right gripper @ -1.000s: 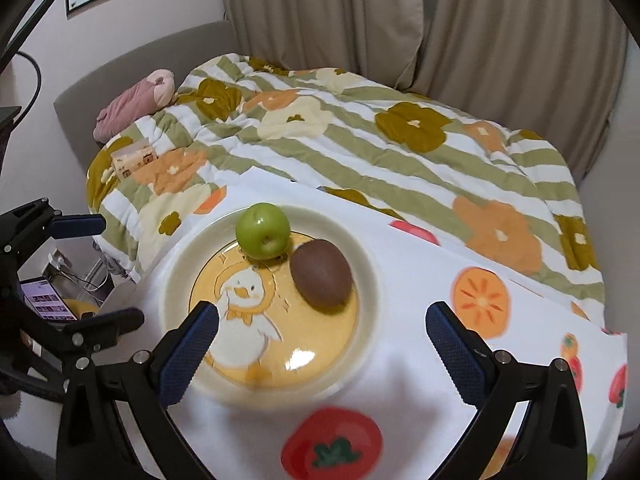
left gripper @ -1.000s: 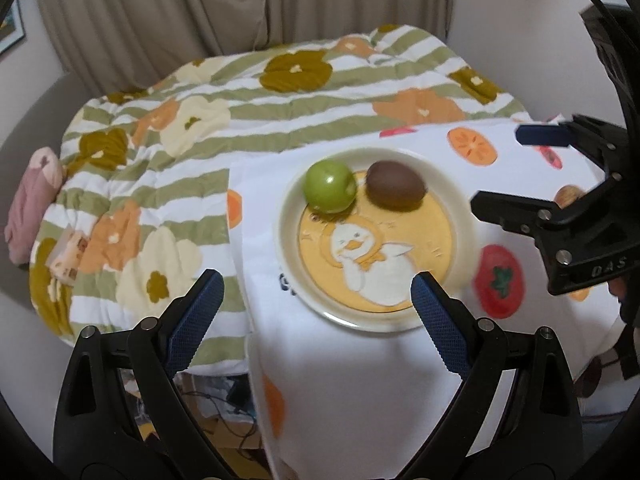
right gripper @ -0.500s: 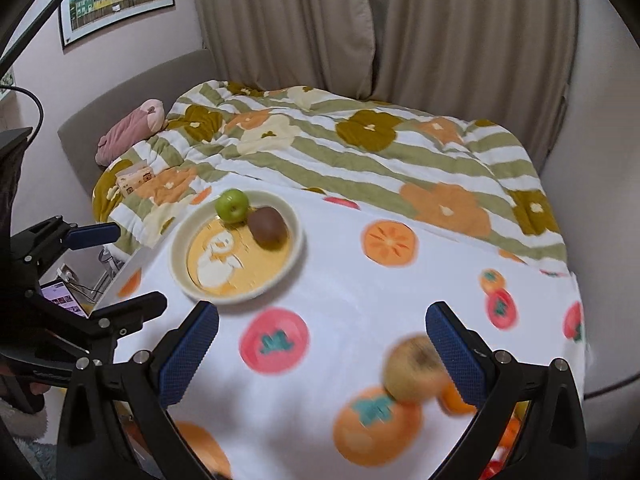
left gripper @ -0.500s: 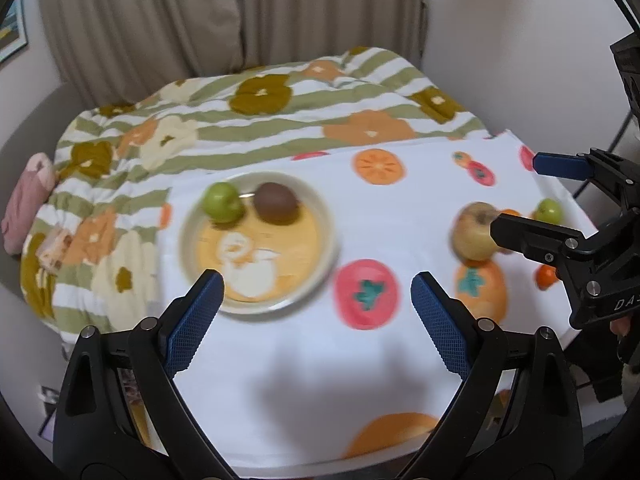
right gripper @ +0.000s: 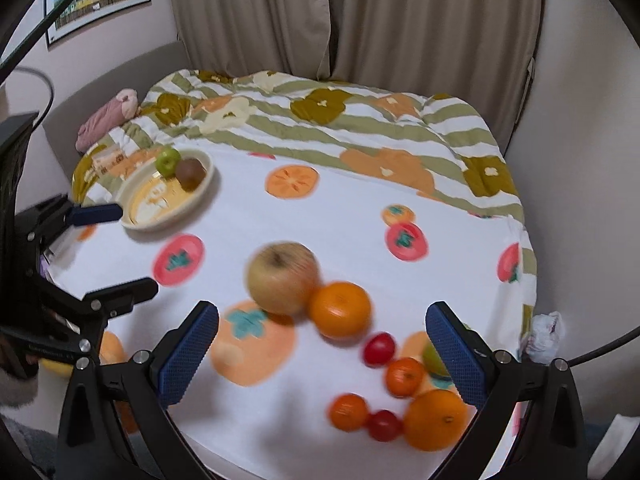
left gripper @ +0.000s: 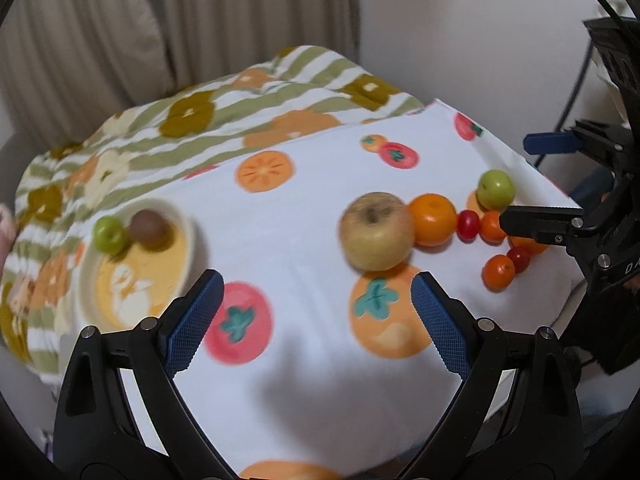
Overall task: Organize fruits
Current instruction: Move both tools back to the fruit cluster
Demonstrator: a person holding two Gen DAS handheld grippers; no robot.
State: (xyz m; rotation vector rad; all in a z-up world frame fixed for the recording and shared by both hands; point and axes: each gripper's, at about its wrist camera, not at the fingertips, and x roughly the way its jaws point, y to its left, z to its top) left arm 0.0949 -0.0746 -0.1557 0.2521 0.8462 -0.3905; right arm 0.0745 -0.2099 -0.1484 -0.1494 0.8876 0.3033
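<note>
A cream plate (left gripper: 86, 276) (right gripper: 132, 192) with a duck picture sits at the table's left and holds a green apple (left gripper: 108, 233) (right gripper: 167, 160) and a brown kiwi (left gripper: 149, 227) (right gripper: 190, 172). A large yellowish apple (left gripper: 376, 231) (right gripper: 283, 283) lies near the middle, touching an orange (left gripper: 434, 220) (right gripper: 340, 309). To the right lie small oranges (right gripper: 405, 376), cherry tomatoes (left gripper: 468, 225) (right gripper: 379, 347), a green fruit (left gripper: 496, 189) and a big orange (right gripper: 436, 419). My left gripper (left gripper: 316, 320) is open and empty, in front of the large apple. My right gripper (right gripper: 322, 354) is open and empty above the fruit cluster.
The table carries a white cloth (left gripper: 304, 208) printed with fruit pictures. A striped flowered quilt (right gripper: 320, 120) lies behind it, with curtains (right gripper: 360, 16) beyond. A wall stands on the right. The table's front edge is close below both grippers.
Both grippers have swung right from the plate to the loose fruit at the table's right. The plate now sits far left in both views. Both stay open.
</note>
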